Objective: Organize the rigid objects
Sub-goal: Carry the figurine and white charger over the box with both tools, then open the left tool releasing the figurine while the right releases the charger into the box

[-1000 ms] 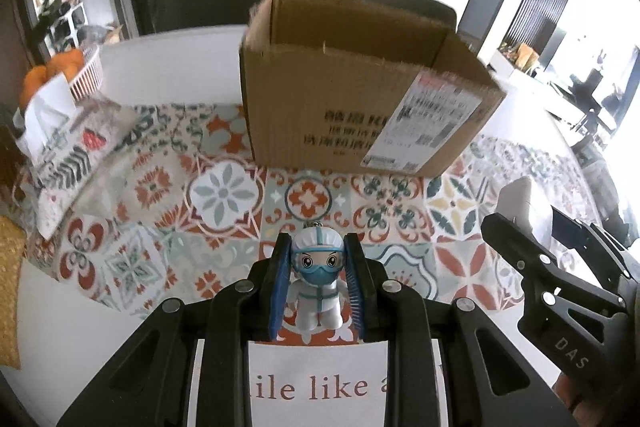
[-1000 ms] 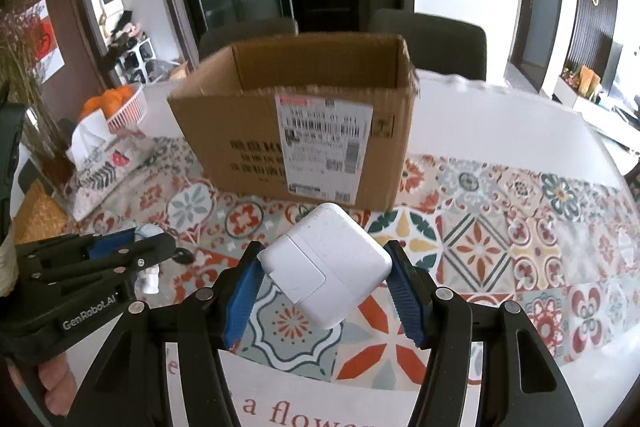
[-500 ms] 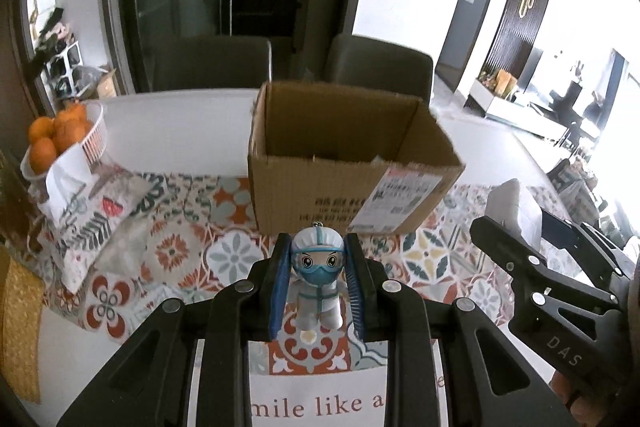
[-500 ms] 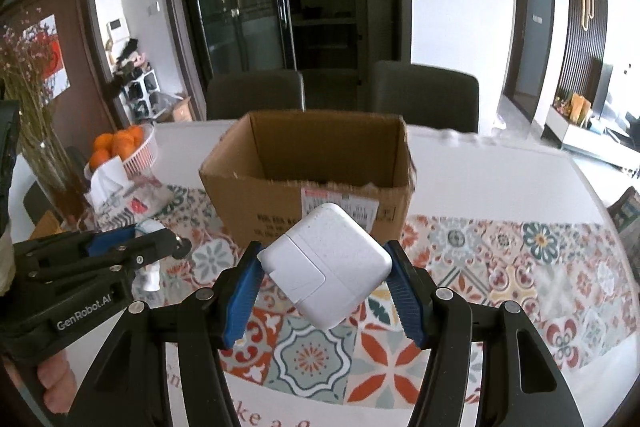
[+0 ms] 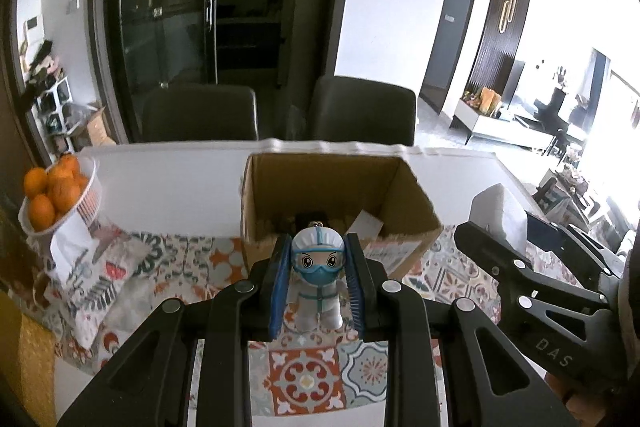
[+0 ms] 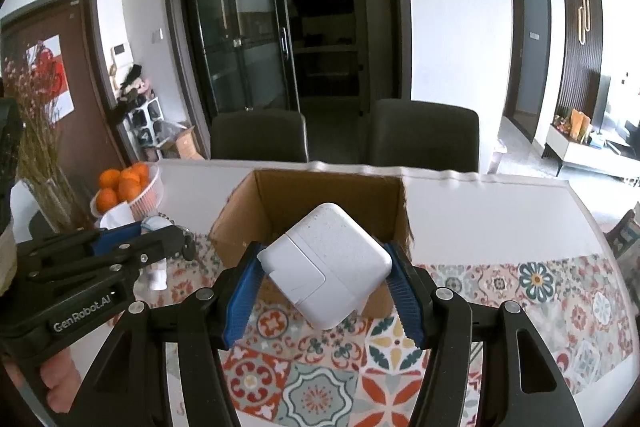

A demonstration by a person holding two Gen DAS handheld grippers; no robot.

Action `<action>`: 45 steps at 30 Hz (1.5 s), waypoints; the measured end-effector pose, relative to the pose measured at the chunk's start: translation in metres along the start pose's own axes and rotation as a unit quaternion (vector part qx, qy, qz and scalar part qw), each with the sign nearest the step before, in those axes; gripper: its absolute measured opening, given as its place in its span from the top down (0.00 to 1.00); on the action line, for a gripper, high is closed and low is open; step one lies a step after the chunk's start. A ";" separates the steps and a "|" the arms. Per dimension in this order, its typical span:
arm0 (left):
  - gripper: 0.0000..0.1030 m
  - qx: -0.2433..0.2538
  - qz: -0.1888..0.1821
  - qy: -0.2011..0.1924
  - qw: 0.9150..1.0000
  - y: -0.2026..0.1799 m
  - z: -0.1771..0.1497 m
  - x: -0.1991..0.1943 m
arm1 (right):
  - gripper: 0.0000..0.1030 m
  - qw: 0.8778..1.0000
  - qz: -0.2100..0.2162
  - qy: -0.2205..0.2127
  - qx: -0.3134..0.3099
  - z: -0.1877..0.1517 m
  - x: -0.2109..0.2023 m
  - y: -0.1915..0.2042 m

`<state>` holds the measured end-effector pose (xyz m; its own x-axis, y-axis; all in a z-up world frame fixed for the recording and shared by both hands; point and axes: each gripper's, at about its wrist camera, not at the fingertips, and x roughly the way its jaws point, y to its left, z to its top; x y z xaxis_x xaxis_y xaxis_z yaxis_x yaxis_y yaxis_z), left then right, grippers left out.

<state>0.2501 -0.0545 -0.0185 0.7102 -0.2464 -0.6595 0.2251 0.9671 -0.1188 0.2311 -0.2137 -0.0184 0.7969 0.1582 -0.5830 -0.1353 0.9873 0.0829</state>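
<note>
Up in the air, the left gripper (image 5: 318,285) squeezes a little toy figure (image 5: 317,281) in a white suit and blue mask, standing upright between the blue pads (image 5: 279,283). Right beside it, the right gripper (image 6: 326,281) is closed on a white charger block (image 6: 326,269), held tilted on its corner. Both are held near the front of the open cardboard box (image 6: 240,211), which sits on the patterned tablecloth (image 6: 520,291). A basket of oranges (image 5: 52,195) sits well off to the left.
</note>
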 end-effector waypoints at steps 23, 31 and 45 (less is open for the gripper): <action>0.74 0.020 -0.018 0.035 0.999 0.004 0.069 0.076 | 0.41 1.000 -0.003 0.026 0.001 0.059 0.068 -0.019; 0.74 0.010 -0.014 0.088 0.996 0.007 0.070 0.123 | 0.41 0.997 0.000 0.074 0.005 0.063 0.116 -0.031; 0.68 0.019 0.013 0.135 0.991 0.014 0.054 0.158 | 0.41 0.990 -0.007 0.139 -0.002 0.044 0.166 -0.038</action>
<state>0.4017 -0.0829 -0.0845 0.5137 -0.1907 -0.8365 0.2380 0.9684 -0.0746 0.3947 -0.2247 -0.0831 0.6064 0.1333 -0.7839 -0.1277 0.9894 0.0695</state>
